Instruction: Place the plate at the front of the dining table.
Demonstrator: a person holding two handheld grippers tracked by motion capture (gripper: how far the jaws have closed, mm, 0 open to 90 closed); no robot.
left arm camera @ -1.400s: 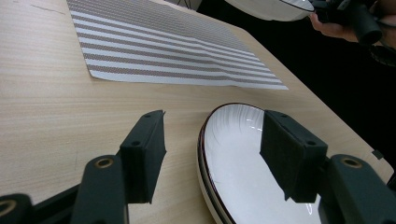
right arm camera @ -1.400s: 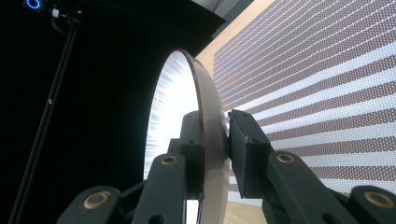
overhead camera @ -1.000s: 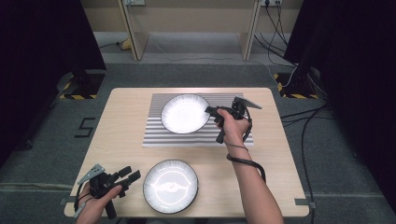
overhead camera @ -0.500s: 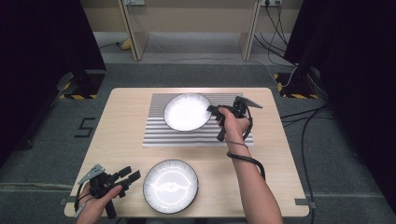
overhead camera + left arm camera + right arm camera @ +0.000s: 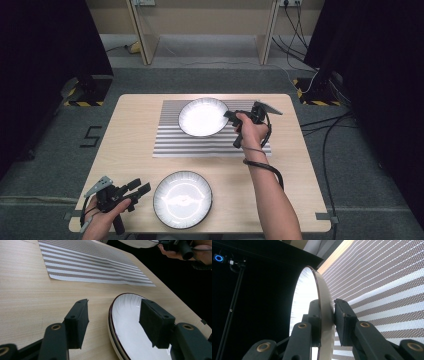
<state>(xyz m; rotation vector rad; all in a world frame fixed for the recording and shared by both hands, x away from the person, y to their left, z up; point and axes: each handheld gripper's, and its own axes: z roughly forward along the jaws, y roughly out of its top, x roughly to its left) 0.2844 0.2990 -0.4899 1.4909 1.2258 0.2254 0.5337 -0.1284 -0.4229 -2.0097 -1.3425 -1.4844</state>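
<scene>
A white plate with a dark rim (image 5: 202,116) hangs tilted over the striped placemat (image 5: 210,142). My right gripper (image 5: 231,116) is shut on its right rim. In the right gripper view both pads (image 5: 343,315) press the edge of this plate (image 5: 308,295), with the placemat (image 5: 387,277) behind. A second white plate (image 5: 182,199) lies flat near the table's front edge. My left gripper (image 5: 141,189) stands open just left of it, apart from it. In the left gripper view, the open jaws of the left gripper (image 5: 115,312) frame the rim of that plate (image 5: 132,332).
The light wooden table (image 5: 135,130) has bare room to the left of the placemat and at the front right. Dark curtains stand on both sides. Cables (image 5: 330,130) run over the grey floor at the right. A "5" mark (image 5: 92,136) is on the floor at the left.
The held plate has crept slightly to the right and toward the far side with the right gripper. The left gripper and the front plate have stayed put.
</scene>
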